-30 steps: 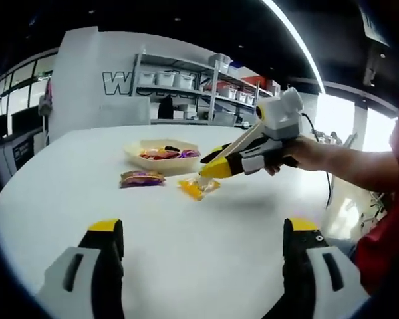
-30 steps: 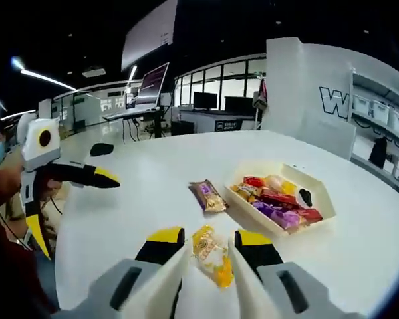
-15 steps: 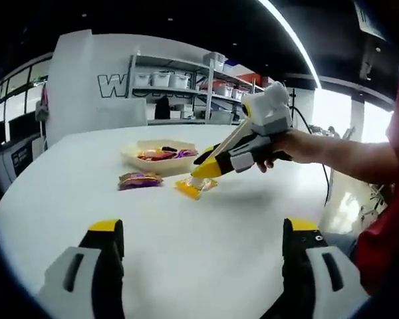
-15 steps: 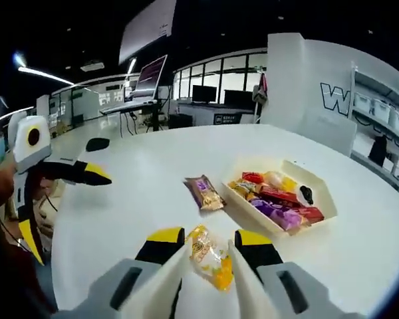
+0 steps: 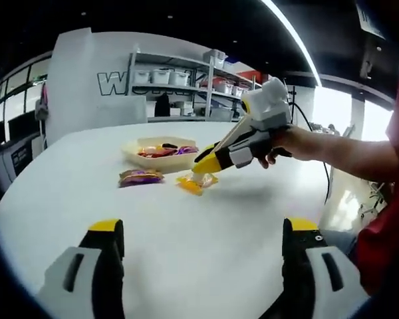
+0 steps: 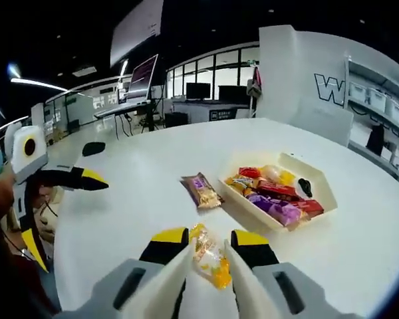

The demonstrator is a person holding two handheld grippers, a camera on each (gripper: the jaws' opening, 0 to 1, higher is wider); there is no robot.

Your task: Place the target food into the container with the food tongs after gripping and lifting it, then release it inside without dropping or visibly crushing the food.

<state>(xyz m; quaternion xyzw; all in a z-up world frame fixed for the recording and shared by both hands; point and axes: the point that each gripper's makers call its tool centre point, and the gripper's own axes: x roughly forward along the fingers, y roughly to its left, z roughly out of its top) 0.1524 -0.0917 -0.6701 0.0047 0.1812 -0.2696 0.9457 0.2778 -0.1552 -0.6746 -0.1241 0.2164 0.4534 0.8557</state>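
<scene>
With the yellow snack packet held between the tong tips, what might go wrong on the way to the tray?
1. The right claw holds the yellow snack packet through the tongs by one end, so it may slip out.
2. Squeezing harder could crush it.
3. The tray already holds several snacks, and the brown packet lies beside it; a low pass might nudge either.

White round table (image 5: 186,246), shelving with bins (image 5: 186,83), desk monitors (image 6: 203,91)

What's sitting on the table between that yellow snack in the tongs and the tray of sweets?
Only bare white tabletop lies between the yellow snack and the tray, seen in the right gripper view; the brown-purple packet sits off beside it.
</scene>
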